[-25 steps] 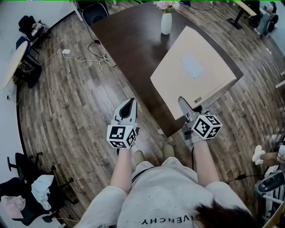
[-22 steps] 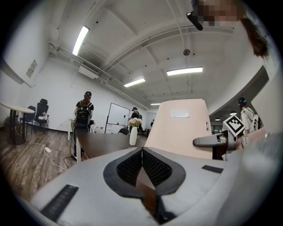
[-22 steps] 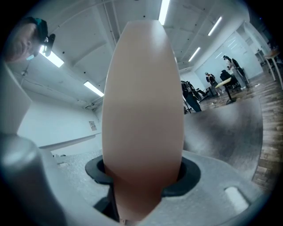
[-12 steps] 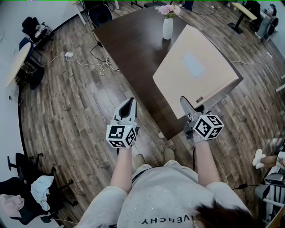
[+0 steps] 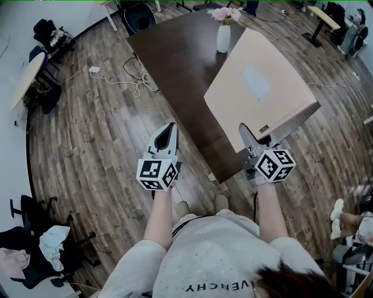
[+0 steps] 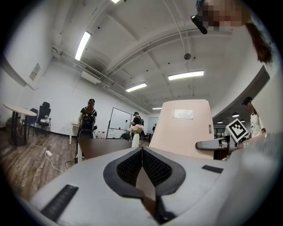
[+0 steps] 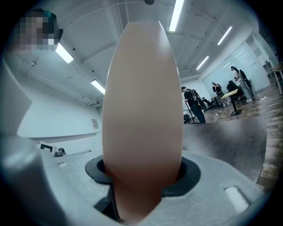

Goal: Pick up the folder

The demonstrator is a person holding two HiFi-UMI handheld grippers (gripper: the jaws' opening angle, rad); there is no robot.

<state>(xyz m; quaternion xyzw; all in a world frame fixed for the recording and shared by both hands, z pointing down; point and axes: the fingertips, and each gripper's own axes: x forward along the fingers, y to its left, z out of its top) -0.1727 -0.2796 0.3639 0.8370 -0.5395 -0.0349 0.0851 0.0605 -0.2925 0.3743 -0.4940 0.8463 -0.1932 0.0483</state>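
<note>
The folder [image 5: 259,87] is a thick beige box file with a pale label, held up over the near right corner of the dark table [image 5: 175,64]. My right gripper [image 5: 247,132] is shut on the folder's near edge. In the right gripper view the folder [image 7: 143,101] fills the space between the jaws of the right gripper [image 7: 143,176]. My left gripper [image 5: 169,129] hangs over the floor left of the table, shut and holding nothing. The left gripper view shows the left gripper [image 6: 142,150] with its pads meeting, the folder [image 6: 185,128] upright to the right, and the right gripper [image 6: 212,144] beside it.
A white vase of pink flowers [image 5: 224,36] stands at the table's far end. A chair [image 5: 139,17] is behind it. Cables [image 5: 116,78] lie on the wooden floor to the left. Office chairs [image 5: 35,250] and a round table [image 5: 26,78] line the left side. People [image 6: 88,117] stand far off.
Both grippers have risen a little, and the folder has gone up with the right one. The grip has not changed.
</note>
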